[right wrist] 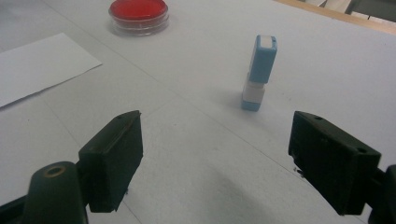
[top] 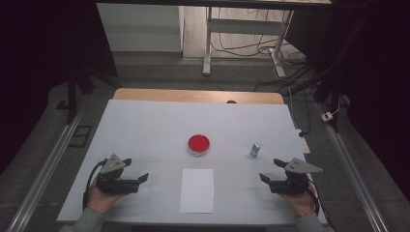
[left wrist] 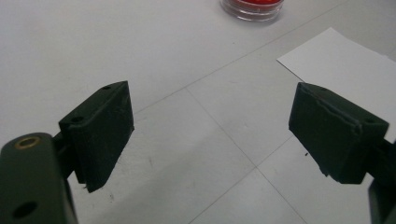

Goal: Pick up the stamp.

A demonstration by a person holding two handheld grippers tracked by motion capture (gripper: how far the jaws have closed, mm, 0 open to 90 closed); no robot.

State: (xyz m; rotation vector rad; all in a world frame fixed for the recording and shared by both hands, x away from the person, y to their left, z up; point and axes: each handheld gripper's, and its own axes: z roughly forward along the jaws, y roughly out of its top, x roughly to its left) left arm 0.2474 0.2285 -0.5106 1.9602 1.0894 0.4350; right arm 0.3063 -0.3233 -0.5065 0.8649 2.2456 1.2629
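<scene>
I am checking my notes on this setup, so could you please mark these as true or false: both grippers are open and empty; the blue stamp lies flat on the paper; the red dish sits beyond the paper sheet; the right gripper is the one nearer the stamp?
1. Both the left gripper and the right gripper are open and empty. True.
2. The blue stamp lies flat on the paper. False: it stands upright on the bare table, apart from the paper sheet.
3. The red dish sits beyond the paper sheet. True.
4. The right gripper is nearer the stamp. True.
5. The left gripper touches the dish. False: it rests well short of it.
</scene>
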